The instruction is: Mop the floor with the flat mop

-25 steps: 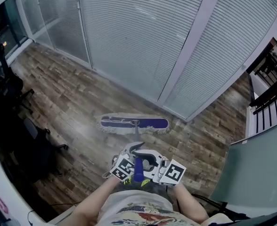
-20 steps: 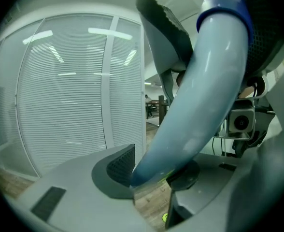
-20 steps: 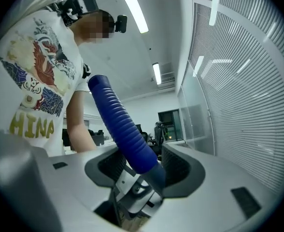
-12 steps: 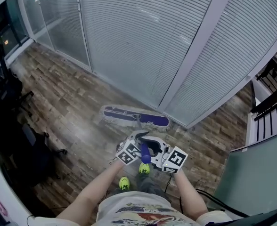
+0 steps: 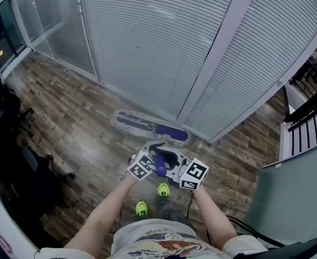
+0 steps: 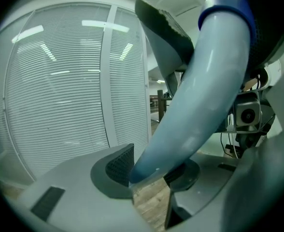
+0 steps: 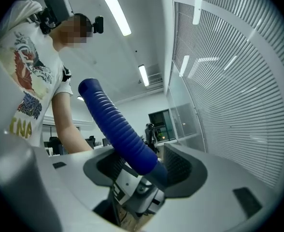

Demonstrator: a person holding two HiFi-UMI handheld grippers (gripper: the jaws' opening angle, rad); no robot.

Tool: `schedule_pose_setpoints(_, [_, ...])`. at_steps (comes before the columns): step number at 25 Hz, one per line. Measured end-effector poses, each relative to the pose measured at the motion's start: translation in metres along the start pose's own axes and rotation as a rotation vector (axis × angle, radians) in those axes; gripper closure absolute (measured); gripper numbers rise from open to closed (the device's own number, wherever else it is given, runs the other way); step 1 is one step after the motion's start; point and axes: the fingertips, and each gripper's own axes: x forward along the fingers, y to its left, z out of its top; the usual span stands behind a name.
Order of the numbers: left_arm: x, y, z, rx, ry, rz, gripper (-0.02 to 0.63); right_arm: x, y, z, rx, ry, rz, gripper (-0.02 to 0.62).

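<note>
one flat mop, one left gripper, one right gripper

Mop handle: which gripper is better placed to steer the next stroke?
Probably left: the left gripper clamps the pale shaft, nearer the mop head, its jaws having just closed further. The right gripper, around the blue grip on top, has just opened further.

The head view looks steeply down from above the left tongs and right tongs. Each gripper view sits close behind its jaws, looking along them; both share the mop handle and slatted wall.
</note>
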Motion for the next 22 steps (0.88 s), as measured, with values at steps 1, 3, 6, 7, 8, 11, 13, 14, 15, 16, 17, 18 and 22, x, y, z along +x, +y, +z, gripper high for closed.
schedule_pose_setpoints(1, [-0.005,-0.005,-0.002,0.000,-0.001,0.000,0.479,0.000,0.007,-0.002,0.001,-0.002,0.001,0.357])
schedule_pose_setpoints(3, [-0.016,-0.014,-0.003,-0.005,-0.001,0.005,0.479,0.001,0.022,-0.002,0.002,-0.004,0.006,0.357])
schedule_pose_setpoints(6, [-0.037,-0.036,-0.012,-0.014,0.008,0.008,0.479,0.002,0.052,-0.009,-0.003,0.001,0.022,0.356])
schedule_pose_setpoints(7, [-0.046,-0.047,-0.016,-0.013,0.011,0.011,0.480,0.002,0.067,-0.013,-0.006,0.003,0.031,0.356])
schedule_pose_setpoints(8, [-0.056,-0.058,-0.020,-0.011,0.011,0.014,0.480,0.002,0.082,-0.017,-0.009,0.004,0.042,0.356])
schedule_pose_setpoints(11, [-0.086,-0.088,-0.029,-0.017,0.011,0.032,0.482,0.002,0.126,-0.025,-0.009,0.003,0.083,0.354])
schedule_pose_setpoints(13, [-0.104,-0.107,-0.034,-0.039,0.013,0.053,0.482,0.000,0.153,-0.028,-0.005,-0.001,0.106,0.354])
schedule_pose_setpoints(14, [-0.112,-0.119,-0.034,-0.056,0.008,0.063,0.482,-0.003,0.167,-0.029,-0.002,-0.003,0.115,0.354])
schedule_pose_setpoints(15, [-0.120,-0.132,-0.031,-0.073,0.001,0.071,0.482,-0.008,0.182,-0.030,0.001,-0.004,0.124,0.354])
schedule_pose_setpoints(16, [-0.128,-0.148,-0.029,-0.085,-0.003,0.079,0.482,-0.015,0.198,-0.033,0.004,-0.005,0.135,0.354])
schedule_pose_setpoints(17, [-0.135,-0.164,-0.029,-0.091,-0.002,0.088,0.482,-0.022,0.215,-0.035,0.006,-0.005,0.147,0.354])
schedule_pose_setpoints(18, [-0.141,-0.179,-0.030,-0.092,0.002,0.098,0.482,-0.030,0.231,-0.038,0.008,-0.003,0.160,0.354])
schedule_pose_setpoints(22, [-0.157,-0.252,-0.032,-0.104,0.026,0.140,0.482,-0.076,0.294,-0.050,0.021,0.000,0.207,0.354])
